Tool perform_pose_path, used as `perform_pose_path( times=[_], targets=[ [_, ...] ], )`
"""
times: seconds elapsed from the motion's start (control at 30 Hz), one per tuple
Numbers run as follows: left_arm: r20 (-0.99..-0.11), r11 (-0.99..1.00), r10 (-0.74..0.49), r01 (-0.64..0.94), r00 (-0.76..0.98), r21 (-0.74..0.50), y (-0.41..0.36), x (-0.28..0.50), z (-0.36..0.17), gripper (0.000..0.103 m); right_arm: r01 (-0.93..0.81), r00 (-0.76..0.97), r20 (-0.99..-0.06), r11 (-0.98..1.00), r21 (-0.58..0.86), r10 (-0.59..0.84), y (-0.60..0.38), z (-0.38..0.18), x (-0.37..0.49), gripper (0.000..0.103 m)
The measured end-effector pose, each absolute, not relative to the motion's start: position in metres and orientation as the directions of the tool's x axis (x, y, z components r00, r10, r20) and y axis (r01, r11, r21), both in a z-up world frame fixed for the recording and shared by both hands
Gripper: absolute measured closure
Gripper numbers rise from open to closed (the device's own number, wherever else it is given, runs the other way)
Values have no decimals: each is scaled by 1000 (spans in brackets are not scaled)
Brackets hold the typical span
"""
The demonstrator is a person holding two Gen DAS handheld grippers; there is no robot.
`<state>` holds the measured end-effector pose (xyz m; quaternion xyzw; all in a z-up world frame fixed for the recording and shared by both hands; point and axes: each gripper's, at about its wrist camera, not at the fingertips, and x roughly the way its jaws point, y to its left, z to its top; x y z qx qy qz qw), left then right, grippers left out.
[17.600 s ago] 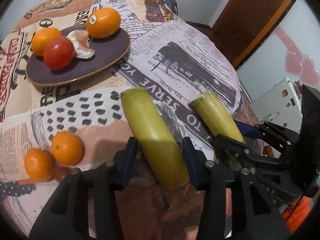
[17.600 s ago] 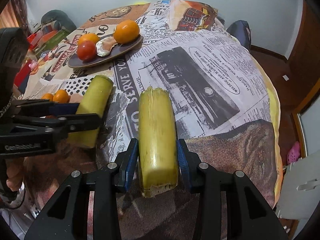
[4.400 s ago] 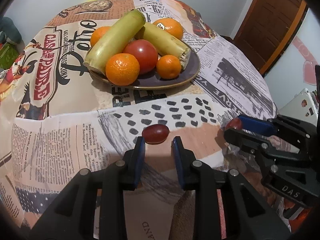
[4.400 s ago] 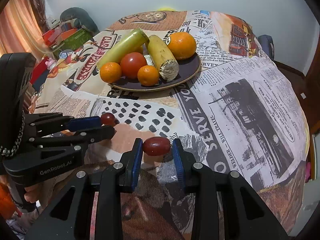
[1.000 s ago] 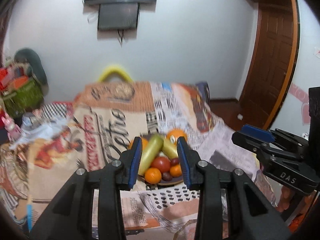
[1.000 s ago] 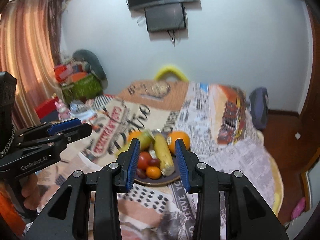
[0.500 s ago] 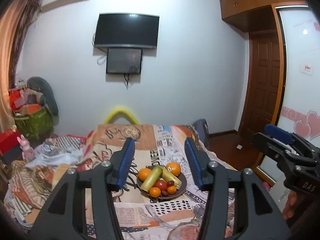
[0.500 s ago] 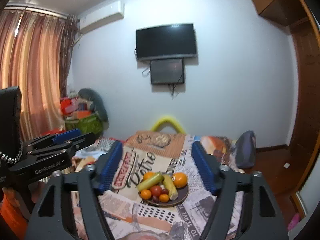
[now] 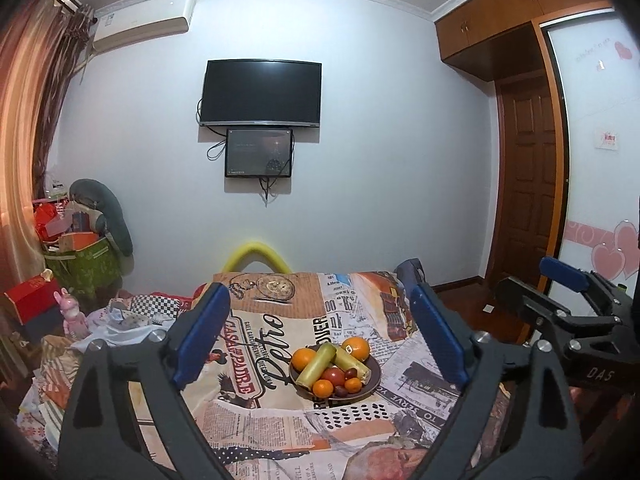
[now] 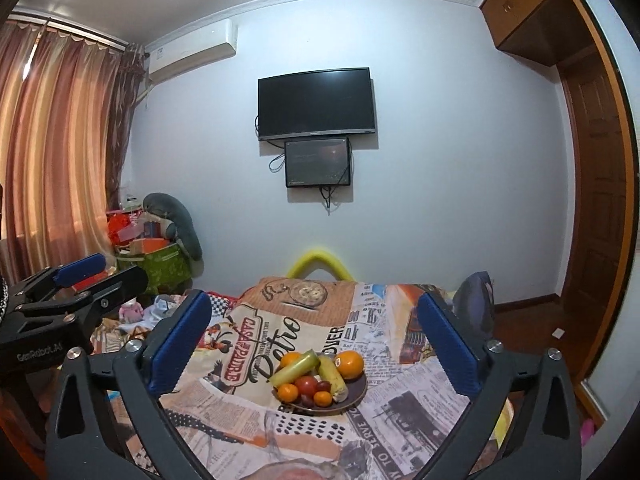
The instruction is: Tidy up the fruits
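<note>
Both grippers are now held wide apart and empty; compared with half a second ago, the jaws of the left gripper (image 9: pixel 320 340) and of the right gripper (image 10: pixel 316 344) are spread further, and the view is drawn still further back from the table (image 9: pixel 248 412); a few seconds ago a small dark red fruit was pinched in each tool, and neither is carried now. All of the fruit is seen gathered on the dark plate (image 9: pixel 374 366), well ahead of the fingers and framed between them in both wrist views; oranges (image 9: pixel 357 348), a tomato (image 9: pixel 334 376), two yellow-green stalks (image 9: pixel 316 364) and the small dark fruits (image 9: pixel 341 391) lie piled together; no loose fruit is seen on the patterned cloth around the plate. From this, the organizing is judged finished, and the opening and withdrawal are read as a release at the end of the task.
</note>
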<state>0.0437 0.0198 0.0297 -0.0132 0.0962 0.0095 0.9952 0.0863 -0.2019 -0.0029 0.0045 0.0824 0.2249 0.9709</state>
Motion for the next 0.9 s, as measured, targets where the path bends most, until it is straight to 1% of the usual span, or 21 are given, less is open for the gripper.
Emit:
perform_pose_path(
  times=[0.07, 0.27, 0.9],
  targets=[
    [-192, 999, 11, -17, 981, -27, 19, 41, 28, 5, -434, 886, -159, 900, 49, 436, -202, -2, 85, 0],
    [-195, 999, 14, -21, 981, -35, 19, 38, 26, 2, -426, 888, -167, 903, 46, 428, -206, -6, 80, 0],
    [-213, 999, 18, -24, 977, -29, 18, 40, 21, 0, -430, 884, -185, 902, 37, 430, -204, -8, 80, 0]
  ],
)
